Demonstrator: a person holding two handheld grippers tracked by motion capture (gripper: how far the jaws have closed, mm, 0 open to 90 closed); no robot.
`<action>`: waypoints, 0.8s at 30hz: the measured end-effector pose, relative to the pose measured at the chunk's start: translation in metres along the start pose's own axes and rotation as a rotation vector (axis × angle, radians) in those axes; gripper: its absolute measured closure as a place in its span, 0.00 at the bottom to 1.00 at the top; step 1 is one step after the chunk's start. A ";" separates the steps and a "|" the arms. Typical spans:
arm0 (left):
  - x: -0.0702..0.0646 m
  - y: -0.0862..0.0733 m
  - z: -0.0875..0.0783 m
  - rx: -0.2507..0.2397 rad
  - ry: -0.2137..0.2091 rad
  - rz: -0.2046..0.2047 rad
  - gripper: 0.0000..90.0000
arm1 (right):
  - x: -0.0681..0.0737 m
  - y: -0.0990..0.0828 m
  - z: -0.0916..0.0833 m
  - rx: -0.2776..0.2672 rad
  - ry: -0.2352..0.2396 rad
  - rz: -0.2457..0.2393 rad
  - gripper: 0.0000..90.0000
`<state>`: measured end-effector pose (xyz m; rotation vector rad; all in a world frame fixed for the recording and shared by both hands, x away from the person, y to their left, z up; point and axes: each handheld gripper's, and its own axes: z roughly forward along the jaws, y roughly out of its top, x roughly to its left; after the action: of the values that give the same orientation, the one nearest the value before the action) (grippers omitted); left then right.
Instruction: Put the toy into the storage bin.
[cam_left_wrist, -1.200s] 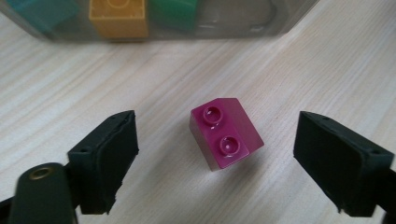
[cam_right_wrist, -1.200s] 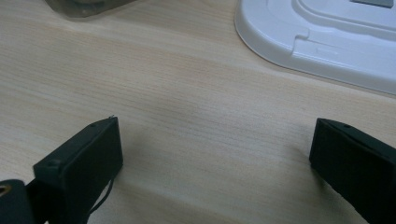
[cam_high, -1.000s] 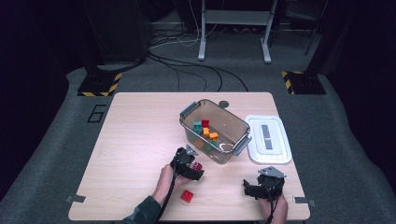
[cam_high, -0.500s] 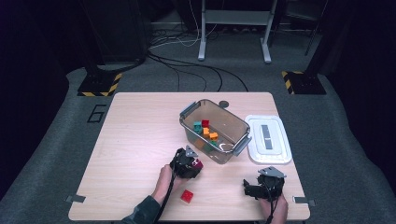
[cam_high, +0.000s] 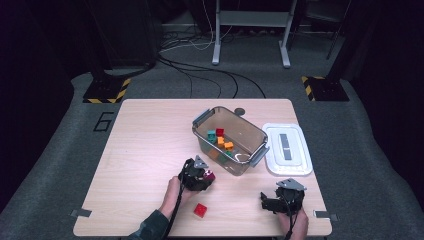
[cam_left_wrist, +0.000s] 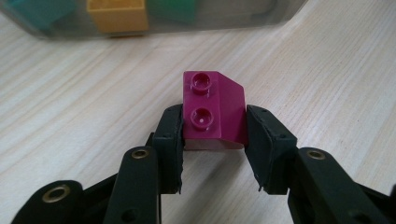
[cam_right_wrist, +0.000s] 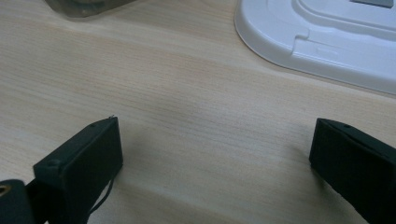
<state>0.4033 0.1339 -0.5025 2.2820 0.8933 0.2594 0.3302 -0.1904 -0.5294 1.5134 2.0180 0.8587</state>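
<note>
The left claw (cam_left_wrist: 212, 140) pinches a magenta plastic building brick with two studs and a sloped side (cam_left_wrist: 212, 109); its jaws have just been closing, and both black pads now press on the brick's flanks. In the left gripper view the brick sits low over the light wooden desk (cam_left_wrist: 70, 107), its studs facing up and its slope falling to one side; whether its base touches the wood I cannot tell. From the high view, the left claw (cam_high: 204, 176) and the magenta brick (cam_high: 209, 175) lie near the middle of the desk's near half, just in front of the near long wall of a clear grey-tinted plastic bin with hinged end latches (cam_high: 250, 131). The bin stands on the desk (cam_high: 140, 140) towards the far right and holds several small bricks in teal, red, orange and green.

A red plastic brick (cam_high: 200, 210) lies on the desk close to the near edge, a little nearer the person than the left claw and apart from it.

A white rectangular plastic lid (cam_high: 289, 149) lies flat just beside the bin, along the desk's right edge.

The right claw (cam_high: 272, 202) rests near the near right corner, in front of the lid. In the right gripper view its jaws stand spread wide over bare wood, nothing between them, with the white lid (cam_right_wrist: 327, 42) ahead of them.
</note>
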 end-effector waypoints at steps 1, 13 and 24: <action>0.001 0.000 -0.002 -0.002 0.005 0.002 0.65 | 0.000 0.000 0.000 0.000 0.000 -0.001 0.02; 0.015 0.004 -0.033 -0.059 0.046 -0.013 0.65 | 0.000 0.000 0.000 0.000 0.000 -0.001 0.02; 0.030 0.018 -0.066 -0.096 0.094 -0.006 0.65 | 0.000 0.000 0.000 0.000 0.000 0.000 0.02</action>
<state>0.4086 0.1781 -0.4424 2.1934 0.9151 0.4017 0.3302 -0.1904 -0.5294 1.5138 2.0180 0.8585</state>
